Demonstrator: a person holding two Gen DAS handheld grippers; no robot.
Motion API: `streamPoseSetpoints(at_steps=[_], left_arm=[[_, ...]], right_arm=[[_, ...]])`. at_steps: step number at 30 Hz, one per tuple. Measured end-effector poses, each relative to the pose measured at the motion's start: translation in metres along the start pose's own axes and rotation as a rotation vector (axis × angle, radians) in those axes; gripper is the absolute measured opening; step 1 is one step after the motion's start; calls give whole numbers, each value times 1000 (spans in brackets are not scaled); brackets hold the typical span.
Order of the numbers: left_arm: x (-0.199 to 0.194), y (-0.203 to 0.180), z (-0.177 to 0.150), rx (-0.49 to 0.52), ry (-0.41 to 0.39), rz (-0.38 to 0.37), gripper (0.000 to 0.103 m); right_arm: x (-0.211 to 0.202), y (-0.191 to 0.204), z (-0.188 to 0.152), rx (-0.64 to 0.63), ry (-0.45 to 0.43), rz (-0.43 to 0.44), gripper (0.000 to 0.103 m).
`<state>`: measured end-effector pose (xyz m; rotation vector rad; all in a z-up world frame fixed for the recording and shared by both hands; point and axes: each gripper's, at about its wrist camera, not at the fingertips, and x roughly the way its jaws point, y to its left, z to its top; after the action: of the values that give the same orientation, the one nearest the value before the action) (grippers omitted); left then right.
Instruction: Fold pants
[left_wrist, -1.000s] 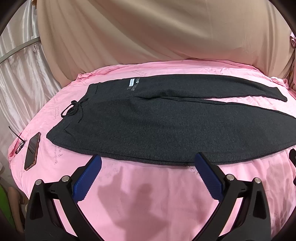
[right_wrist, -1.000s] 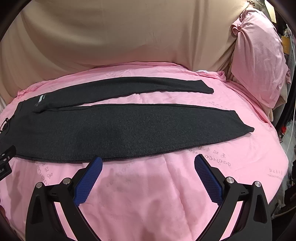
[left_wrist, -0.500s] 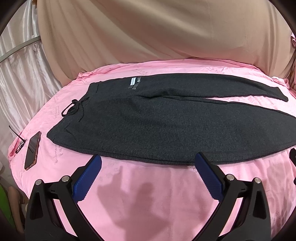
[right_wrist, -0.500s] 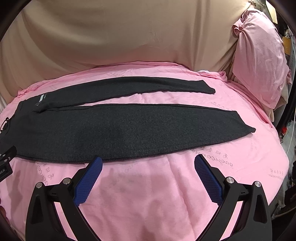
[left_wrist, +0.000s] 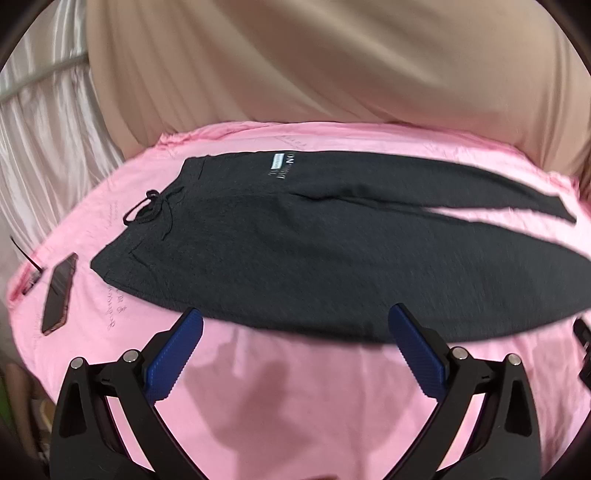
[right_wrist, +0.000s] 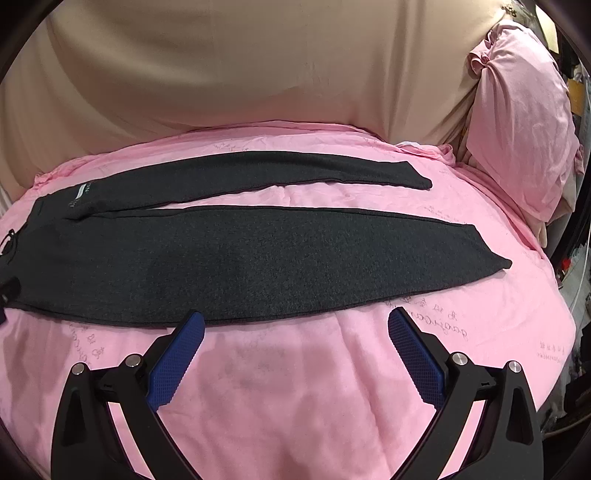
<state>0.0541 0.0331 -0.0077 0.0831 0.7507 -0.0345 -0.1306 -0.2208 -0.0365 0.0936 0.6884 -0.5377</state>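
1. Down at the near edge of the bed, the left claw (left_wrist: 295, 325) hangs with its blue pads spread wide, nothing between them, tips just short of the pants' near hem.
2. Same story on the right: the right claw (right_wrist: 295, 328) is gaping and empty, poised over bare pink sheet (right_wrist: 295, 387) right beside the lower leg's edge.
3. Both claws point forward across the bed, level and side by side in pose; the hands holding them are out of view.
4. Out in front, the dark grey pants (left_wrist: 295, 251) lie flat and unfolded on the sheet, waistband to the left, legs running right and splitting apart toward the cuffs.
5. Writing now: a pale label (left_wrist: 277, 161) near the waistband, with white lettering beside it ending in "NO"; the rest is too blurred to read.
6. A black drawstring (left_wrist: 149, 208) is knotted at the waist.
7. Far left, a phone (left_wrist: 59, 291) rests on the sheet; far right, a pink pillow (right_wrist: 517, 122) leans against the beige backdrop (right_wrist: 240, 74).
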Motion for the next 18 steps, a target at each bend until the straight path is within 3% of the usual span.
streamPoseSetpoints(at_steps=[4,8,13,18], left_arm=[[15,42,31,-43,-24,50,98],[51,92,85,-67,-37,139,98],[137,158,174,-105,51,69,98],[212,203,227,-183,110,19,98]], right_arm=[[12,-6,12,-12,8,-10,98],[31,-15,30,-1,33,-35,98],[55,-22,50,2,52,-78,98],[81,-32,70,12,69,-58,98]])
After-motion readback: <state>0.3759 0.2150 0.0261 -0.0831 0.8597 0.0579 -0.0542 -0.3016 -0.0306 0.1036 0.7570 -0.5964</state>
